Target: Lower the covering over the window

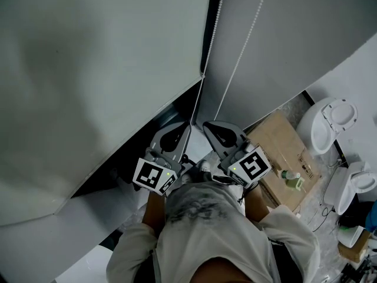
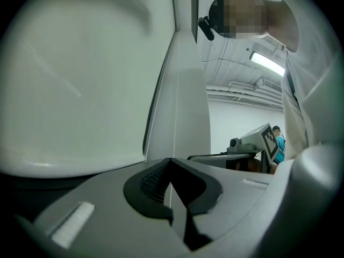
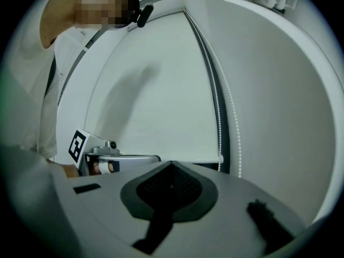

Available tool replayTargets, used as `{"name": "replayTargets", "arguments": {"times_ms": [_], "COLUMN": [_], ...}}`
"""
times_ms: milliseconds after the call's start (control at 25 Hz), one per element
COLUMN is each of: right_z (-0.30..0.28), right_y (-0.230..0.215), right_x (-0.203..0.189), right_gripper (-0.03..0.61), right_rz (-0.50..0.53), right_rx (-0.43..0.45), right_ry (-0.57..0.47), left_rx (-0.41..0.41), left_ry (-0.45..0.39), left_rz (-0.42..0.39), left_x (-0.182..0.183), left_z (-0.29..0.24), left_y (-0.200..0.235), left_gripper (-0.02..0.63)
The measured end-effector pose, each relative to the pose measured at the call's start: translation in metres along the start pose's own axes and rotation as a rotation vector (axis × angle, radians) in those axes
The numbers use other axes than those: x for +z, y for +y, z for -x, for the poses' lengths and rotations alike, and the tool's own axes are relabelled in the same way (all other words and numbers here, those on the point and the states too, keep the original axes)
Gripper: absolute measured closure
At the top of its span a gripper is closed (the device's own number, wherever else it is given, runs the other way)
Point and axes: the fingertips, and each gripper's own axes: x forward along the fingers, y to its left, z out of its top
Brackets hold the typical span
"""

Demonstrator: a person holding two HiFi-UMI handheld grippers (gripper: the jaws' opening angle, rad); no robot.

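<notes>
Roller blind (image 1: 88, 69): partly lowered, hanging ahead of and above both grippers. Bead chain (image 1: 213, 28): one strand pinched at the tip of the left gripper (image 1: 188, 127). The other strand runs just beside the right gripper (image 1: 207, 124), whose jaws are pressed together.

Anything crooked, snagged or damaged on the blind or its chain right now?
Nothing stands out. The blind hangs smooth with an even bottom edge, and the chain runs straight into the shut left gripper. The right gripper is shut and empty.
</notes>
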Motion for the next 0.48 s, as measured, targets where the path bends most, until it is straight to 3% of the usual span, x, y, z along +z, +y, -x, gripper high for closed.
{"name": "replayTargets", "arguments": {"times_ms": [480], "right_z": [0.0001], "right_y": [-0.0025], "right_x": [-0.0021], "right_gripper": [0.563], "right_rz": [-0.002], "right_rx": [-0.005], "right_ry": [0.024], "left_rx": [0.003], "left_ry": [0.004], "left_rz": [-0.006], "left_x": [0.0013], "left_z": [-0.0012], "left_y": [0.0021], "left_gripper": [0.609]}}
